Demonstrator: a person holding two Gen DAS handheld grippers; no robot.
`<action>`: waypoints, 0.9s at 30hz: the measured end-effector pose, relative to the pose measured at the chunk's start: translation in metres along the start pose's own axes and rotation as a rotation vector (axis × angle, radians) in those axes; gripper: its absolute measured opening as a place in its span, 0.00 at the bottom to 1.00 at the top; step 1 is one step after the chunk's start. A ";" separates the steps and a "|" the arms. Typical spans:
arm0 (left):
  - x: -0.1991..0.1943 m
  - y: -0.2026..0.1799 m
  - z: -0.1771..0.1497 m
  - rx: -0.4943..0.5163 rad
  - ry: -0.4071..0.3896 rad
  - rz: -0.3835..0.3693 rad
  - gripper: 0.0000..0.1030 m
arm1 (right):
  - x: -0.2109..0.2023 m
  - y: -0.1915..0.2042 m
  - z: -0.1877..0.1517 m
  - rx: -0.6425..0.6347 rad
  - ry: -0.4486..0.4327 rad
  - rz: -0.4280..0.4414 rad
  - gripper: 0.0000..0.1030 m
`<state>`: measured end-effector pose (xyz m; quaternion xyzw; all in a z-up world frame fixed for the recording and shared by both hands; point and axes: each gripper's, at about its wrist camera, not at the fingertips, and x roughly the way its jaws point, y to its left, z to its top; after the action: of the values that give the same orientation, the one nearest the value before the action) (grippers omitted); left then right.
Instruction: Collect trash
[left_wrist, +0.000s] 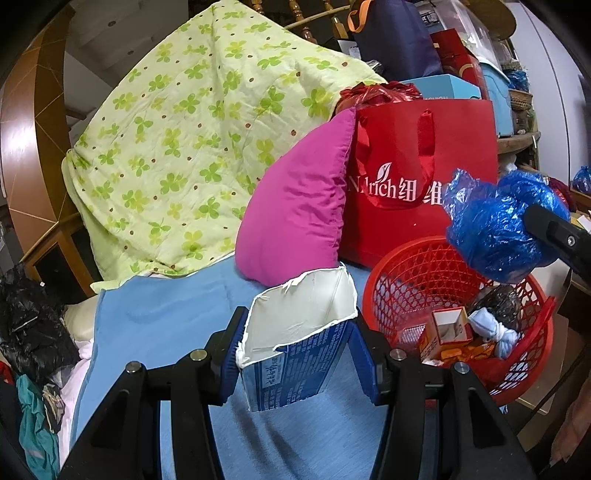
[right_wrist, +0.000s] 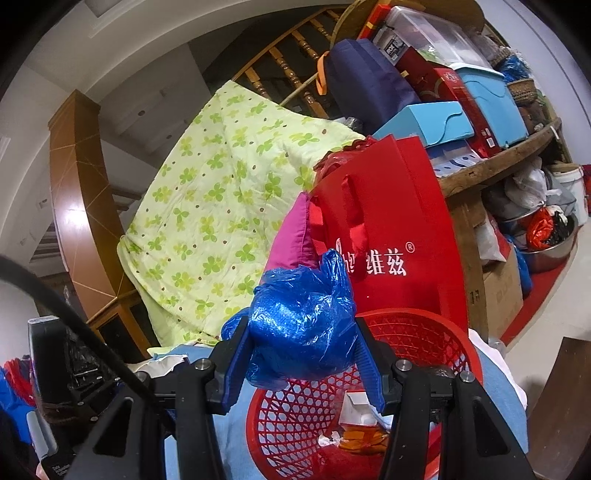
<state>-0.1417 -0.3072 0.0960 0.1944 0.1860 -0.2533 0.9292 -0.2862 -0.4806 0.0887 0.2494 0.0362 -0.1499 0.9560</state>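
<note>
My left gripper (left_wrist: 295, 354) is shut on a torn blue-and-white carton (left_wrist: 295, 339), held over the blue sheet (left_wrist: 155, 325) just left of the red mesh basket (left_wrist: 406, 273). My right gripper (right_wrist: 301, 354) is shut on a crumpled blue plastic bag (right_wrist: 303, 325) and holds it above the basket's (right_wrist: 417, 332) far rim. In the left wrist view that bag (left_wrist: 495, 225) hangs over the basket's right side. An orange box (left_wrist: 450, 332), a knotted pale blue cloth (left_wrist: 491, 328) and a dark wad (left_wrist: 498, 302) lie inside the basket.
A pink pillow (left_wrist: 295, 206) and a red shopping bag (left_wrist: 424, 155) stand behind the basket. A green clover quilt (left_wrist: 192, 147) is draped at the back left. Shelves with boxes (right_wrist: 480, 92) crowd the right. A black bag (left_wrist: 29, 325) lies at the left edge.
</note>
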 end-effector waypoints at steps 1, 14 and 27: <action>-0.001 -0.002 0.002 0.003 -0.003 -0.005 0.53 | -0.001 -0.002 0.001 0.008 -0.003 -0.004 0.55; -0.008 -0.028 0.027 0.025 -0.059 -0.074 0.53 | 0.000 -0.045 0.010 0.187 0.003 -0.069 0.55; 0.009 -0.047 0.026 -0.017 -0.050 -0.273 0.54 | 0.004 -0.082 0.009 0.347 0.044 -0.077 0.55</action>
<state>-0.1537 -0.3606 0.1019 0.1533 0.1897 -0.3807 0.8920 -0.3069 -0.5540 0.0574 0.4125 0.0404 -0.1848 0.8911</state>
